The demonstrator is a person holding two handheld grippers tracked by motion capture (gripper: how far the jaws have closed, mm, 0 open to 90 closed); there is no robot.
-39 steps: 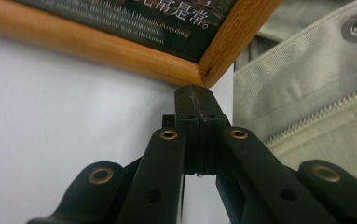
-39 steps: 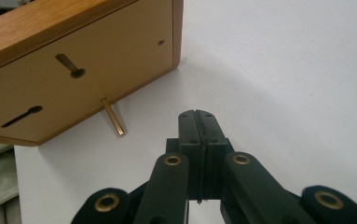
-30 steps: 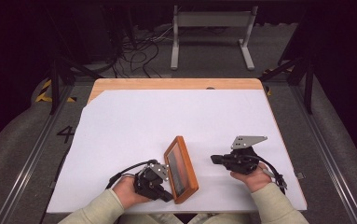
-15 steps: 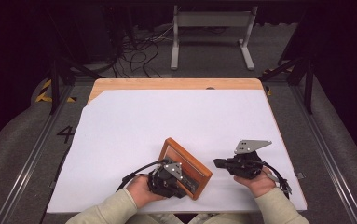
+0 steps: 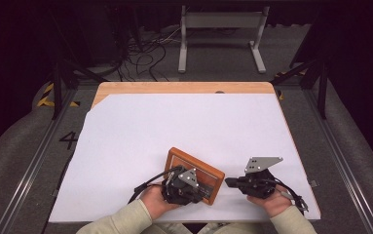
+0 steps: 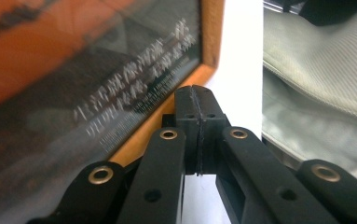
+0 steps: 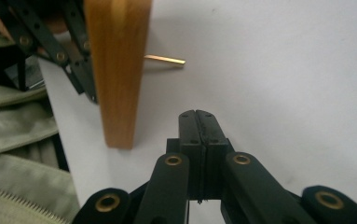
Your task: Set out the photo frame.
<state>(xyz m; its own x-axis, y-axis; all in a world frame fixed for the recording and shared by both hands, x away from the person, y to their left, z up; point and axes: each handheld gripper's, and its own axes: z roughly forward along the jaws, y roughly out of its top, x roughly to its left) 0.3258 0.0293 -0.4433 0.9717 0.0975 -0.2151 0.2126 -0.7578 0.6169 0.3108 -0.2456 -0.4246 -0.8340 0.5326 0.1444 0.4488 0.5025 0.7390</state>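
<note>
Wooden picture frame (image 5: 197,168) near surface (image 5: 184,126) front edge, open room beyond, left hand-held gripper (image 6: 195,100) jaws together against frame rim, right hand-held gripper (image 7: 200,122) jaws together, just beside.

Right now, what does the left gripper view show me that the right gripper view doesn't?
Left gripper view: the wooden frame seen face-on, its glass front carrying pale, blurred lettering, with the left gripper close against the frame's lower edge.

Right gripper view: the same frame seen edge-on as a plain wooden slab, and a thin brass-coloured pin jutting out beyond it, above the right gripper.

Both: black fingers pressed shut with nothing between them, the white tabletop and a pale sleeve.
</note>
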